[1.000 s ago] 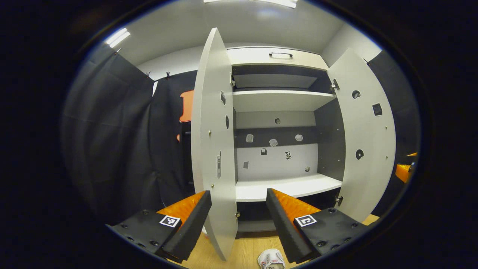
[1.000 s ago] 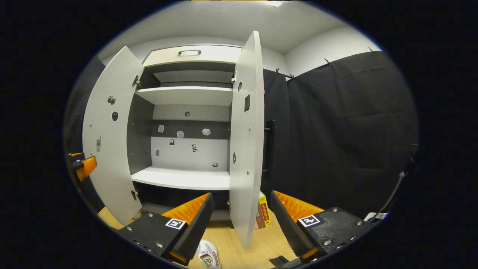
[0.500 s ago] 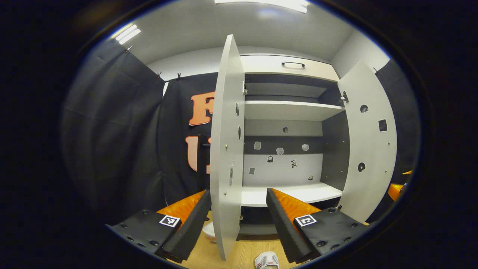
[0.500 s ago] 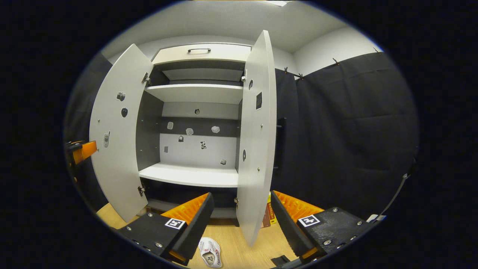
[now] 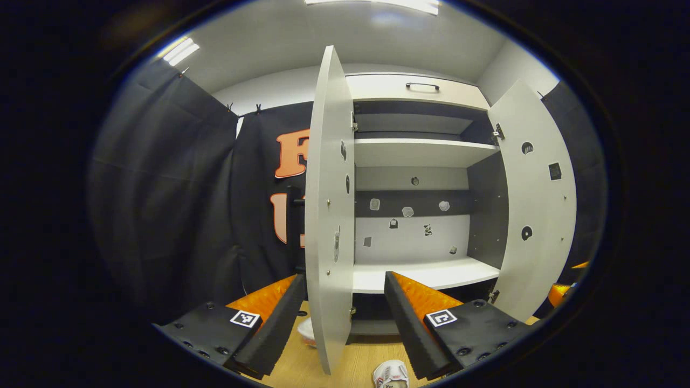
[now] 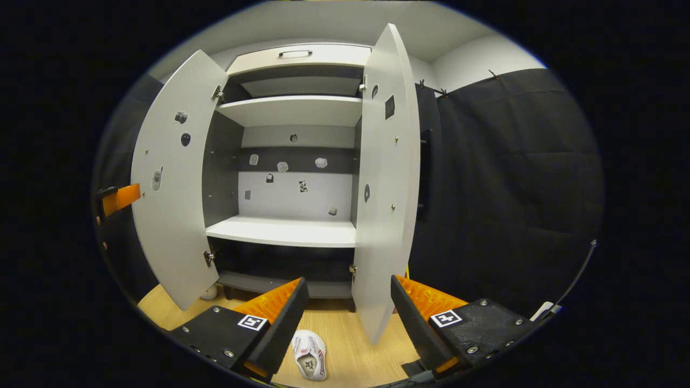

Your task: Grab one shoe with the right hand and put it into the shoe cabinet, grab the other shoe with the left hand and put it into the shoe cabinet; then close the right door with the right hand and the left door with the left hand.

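The shoe cabinet (image 5: 420, 86) stands ahead with both doors swung wide and its white shelf (image 5: 426, 274) bare. My left gripper (image 5: 344, 291) is open and holds nothing; the left door's edge (image 5: 329, 215) rises between its fingers. A white shoe (image 5: 391, 373) lies on the wooden floor just below it, and another white shape (image 5: 306, 331) peeks out behind that door. In the right gripper view the cabinet's shelf (image 6: 283, 231) faces me. My right gripper (image 6: 349, 291) is open above the white shoe (image 6: 310, 361), near the right door (image 6: 388, 183).
Black cloth hangs on both sides of the cabinet. The right door (image 5: 533, 205) and the left door (image 6: 172, 183) jut out into the room. The other gripper (image 6: 116, 199) shows past the left door. A small white object (image 6: 209, 292) lies by the cabinet's foot.
The right gripper view has tipped downward, so the cabinet sits higher and more of the shoe and floor shows. The left gripper has shifted slightly sideways along the left door. Both stayed open.
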Demonstrator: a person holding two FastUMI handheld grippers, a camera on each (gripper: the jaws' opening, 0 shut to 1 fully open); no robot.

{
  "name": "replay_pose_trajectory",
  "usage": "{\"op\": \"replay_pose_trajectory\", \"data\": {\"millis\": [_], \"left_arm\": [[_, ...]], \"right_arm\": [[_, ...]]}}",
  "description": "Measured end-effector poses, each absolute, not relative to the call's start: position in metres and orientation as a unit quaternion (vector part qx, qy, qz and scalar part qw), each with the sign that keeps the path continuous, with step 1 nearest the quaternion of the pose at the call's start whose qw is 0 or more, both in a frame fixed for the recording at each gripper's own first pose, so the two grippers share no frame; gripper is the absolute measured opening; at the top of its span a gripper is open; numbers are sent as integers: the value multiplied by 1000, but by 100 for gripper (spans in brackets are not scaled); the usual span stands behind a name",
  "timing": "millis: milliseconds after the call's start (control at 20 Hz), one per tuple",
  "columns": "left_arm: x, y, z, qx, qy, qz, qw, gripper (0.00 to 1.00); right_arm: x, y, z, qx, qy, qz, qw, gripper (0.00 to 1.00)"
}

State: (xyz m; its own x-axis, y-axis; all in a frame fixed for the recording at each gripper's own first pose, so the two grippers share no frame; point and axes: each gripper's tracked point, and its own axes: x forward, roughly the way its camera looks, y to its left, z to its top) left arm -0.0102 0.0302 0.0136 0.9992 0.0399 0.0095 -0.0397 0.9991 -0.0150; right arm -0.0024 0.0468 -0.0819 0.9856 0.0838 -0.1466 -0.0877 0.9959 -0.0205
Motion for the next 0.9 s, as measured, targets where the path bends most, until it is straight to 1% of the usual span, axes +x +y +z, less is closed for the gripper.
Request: {"op": "replay_pose_trajectory", "data": {"millis": [50,150,200,350,400,450,500,550,600,750,900], "left_arm": [[-10,30,14,-8,-4,19,1000,96],[-9,31,13,-6,-3,22,1000,96],[-9,31,12,-4,-2,24,1000,93],[-8,34,9,1,3,31,1000,93],[-8,37,6,1,4,34,999,96],[-7,39,5,0,5,37,999,93],[-9,43,5,-1,6,40,999,93],[-10,45,3,-2,8,43,999,93],[-11,47,2,-2,10,46,999,93],[-14,54,-2,4,12,58,998,93],[-18,59,-6,5,16,64,998,96]], "right_arm": [[-1,50,-95,-16,84,47,995,94],[2,57,-126,-26,108,53,992,94],[2,61,-144,-29,123,60,990,94],[4,73,-196,-29,171,77,982,94],[5,75,-212,-28,185,81,979,93],[5,77,-230,-28,202,84,975,93],[6,79,-248,-28,218,87,972,87],[6,81,-264,-29,233,90,968,90],[4,82,-280,-31,250,93,963,89],[4,86,-322,-46,288,100,951,83],[8,87,-357,-73,314,107,940,78]]}}
